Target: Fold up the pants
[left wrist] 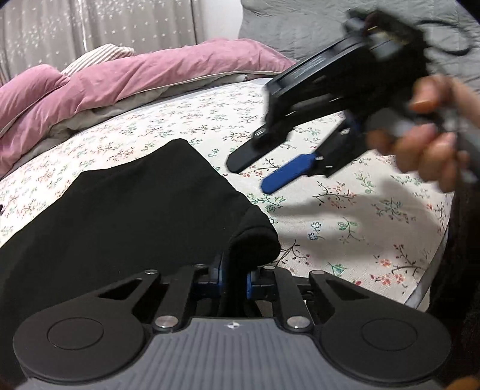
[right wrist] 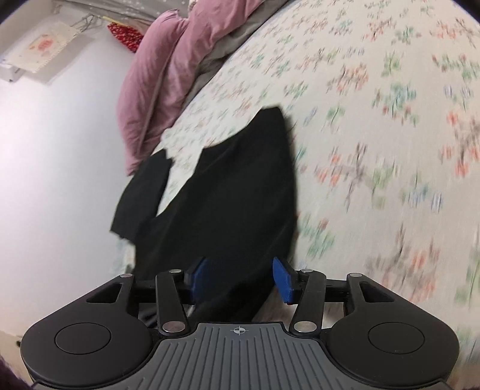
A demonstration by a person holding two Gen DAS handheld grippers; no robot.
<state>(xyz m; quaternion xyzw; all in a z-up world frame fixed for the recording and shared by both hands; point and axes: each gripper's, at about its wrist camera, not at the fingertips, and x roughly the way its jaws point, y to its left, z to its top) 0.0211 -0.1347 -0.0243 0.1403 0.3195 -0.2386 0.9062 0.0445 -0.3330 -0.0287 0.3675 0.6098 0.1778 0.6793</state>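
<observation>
Black pants lie on the floral bed sheet. My left gripper is shut on a bunched edge of the pants, which bulges up between its blue pads. My right gripper hovers open above the sheet, right of the pants, with its black and blue fingers spread and nothing between them. In the right wrist view the pants spread ahead, one leg reaching the bed edge. There my right gripper has its blue pads wide apart over the cloth.
A pink duvet is heaped at the far side of the bed, with a grey blanket behind it. The bed edge drops to a pale floor left of the pants. Floral sheet stretches to the right.
</observation>
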